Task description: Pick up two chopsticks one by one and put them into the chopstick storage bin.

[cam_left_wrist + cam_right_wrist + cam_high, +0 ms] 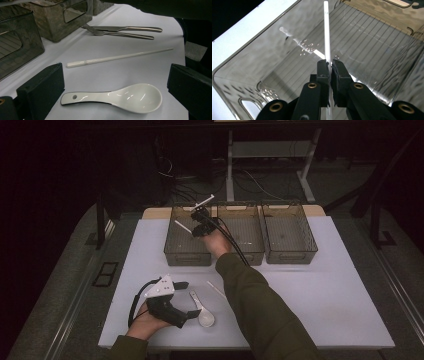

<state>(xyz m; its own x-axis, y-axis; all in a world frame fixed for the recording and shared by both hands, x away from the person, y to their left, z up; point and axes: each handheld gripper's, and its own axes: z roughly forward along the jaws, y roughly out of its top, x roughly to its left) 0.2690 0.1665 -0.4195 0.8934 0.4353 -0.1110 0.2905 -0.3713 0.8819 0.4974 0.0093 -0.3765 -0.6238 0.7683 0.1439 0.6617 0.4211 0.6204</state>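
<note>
Sorting of cutlery into bins judged partly done. Nearest the person, the left tool (186, 301) rests on the surface (310, 295), jaws spread wide either side of a white spoon (117, 97), not yet gripped. Beyond it lie a white chopstick (117, 57), then a fork (117, 33) and knife (125, 28), all unsorted. Farthest, the right tool (329, 66) is clamped on a second chopstick (326, 30), slim, white and straight, held over the left bin (186, 251), not yet released.
</note>
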